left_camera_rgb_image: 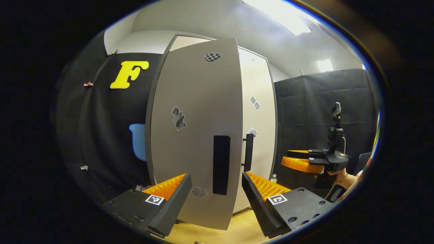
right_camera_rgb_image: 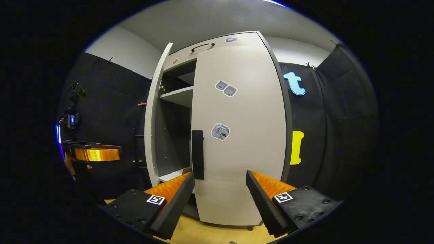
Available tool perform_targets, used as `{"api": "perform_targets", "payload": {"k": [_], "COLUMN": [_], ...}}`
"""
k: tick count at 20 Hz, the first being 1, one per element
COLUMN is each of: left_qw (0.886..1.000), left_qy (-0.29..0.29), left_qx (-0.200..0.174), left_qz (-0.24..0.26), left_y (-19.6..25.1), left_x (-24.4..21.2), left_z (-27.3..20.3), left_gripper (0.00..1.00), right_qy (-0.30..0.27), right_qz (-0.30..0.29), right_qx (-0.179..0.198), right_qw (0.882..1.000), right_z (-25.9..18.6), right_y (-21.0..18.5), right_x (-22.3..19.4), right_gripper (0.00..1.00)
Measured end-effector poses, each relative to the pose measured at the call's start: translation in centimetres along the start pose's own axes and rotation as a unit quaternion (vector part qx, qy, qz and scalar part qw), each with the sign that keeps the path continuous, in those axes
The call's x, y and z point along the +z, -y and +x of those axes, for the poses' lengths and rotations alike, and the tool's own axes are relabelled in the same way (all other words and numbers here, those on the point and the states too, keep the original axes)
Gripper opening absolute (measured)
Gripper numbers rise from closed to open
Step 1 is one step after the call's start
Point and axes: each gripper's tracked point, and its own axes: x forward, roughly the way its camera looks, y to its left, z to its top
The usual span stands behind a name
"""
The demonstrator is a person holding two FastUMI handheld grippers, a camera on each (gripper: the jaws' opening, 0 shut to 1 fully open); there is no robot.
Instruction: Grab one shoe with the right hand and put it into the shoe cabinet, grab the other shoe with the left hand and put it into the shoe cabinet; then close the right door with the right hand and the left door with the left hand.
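The shoe cabinet stands close ahead. In the left gripper view its grey left door [left_camera_rgb_image: 193, 128] hangs ajar with a black handle [left_camera_rgb_image: 221, 165]. Behind it the pale right door [left_camera_rgb_image: 258, 112] lies flat against the cabinet. My left gripper [left_camera_rgb_image: 216, 179] is open just in front of that handle, holding nothing. In the right gripper view the right door [right_camera_rgb_image: 244, 142] covers its half, and the left door [right_camera_rgb_image: 152, 128] is swung out edge-on, baring a shelf [right_camera_rgb_image: 178, 95]. My right gripper [right_camera_rgb_image: 220, 176] is open near the right door's handle [right_camera_rgb_image: 197, 155], with nothing between its fingers.
Black cloth walls close in on both sides of the cabinet. Yellow wood floor [left_camera_rgb_image: 237, 230] runs under the doors. The right gripper [left_camera_rgb_image: 305, 162] hovers off to the right, held in a hand; the left gripper [right_camera_rgb_image: 96, 154] floats at the far left. A small bottle [left_camera_rgb_image: 274, 177] stands by the cabinet's foot.
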Motion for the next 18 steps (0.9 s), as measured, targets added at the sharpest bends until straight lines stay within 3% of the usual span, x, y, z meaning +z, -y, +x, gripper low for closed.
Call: {"api": "perform_targets", "payload": {"k": [18], "left_qw": [0.999], "left_qy": [0.025], "left_qx": [-0.018], "left_qz": [-0.024], "left_y": [-0.1], "left_x": [1.9], "left_z": [-0.7], "left_gripper": [0.95], "right_qy": [-0.004], "right_qz": [-0.012], "right_qx": [-0.044], "right_qw": [0.999], "right_z": [-2.3], "right_y": [-2.5], "right_x": [0.6], "right_gripper": [0.99]}}
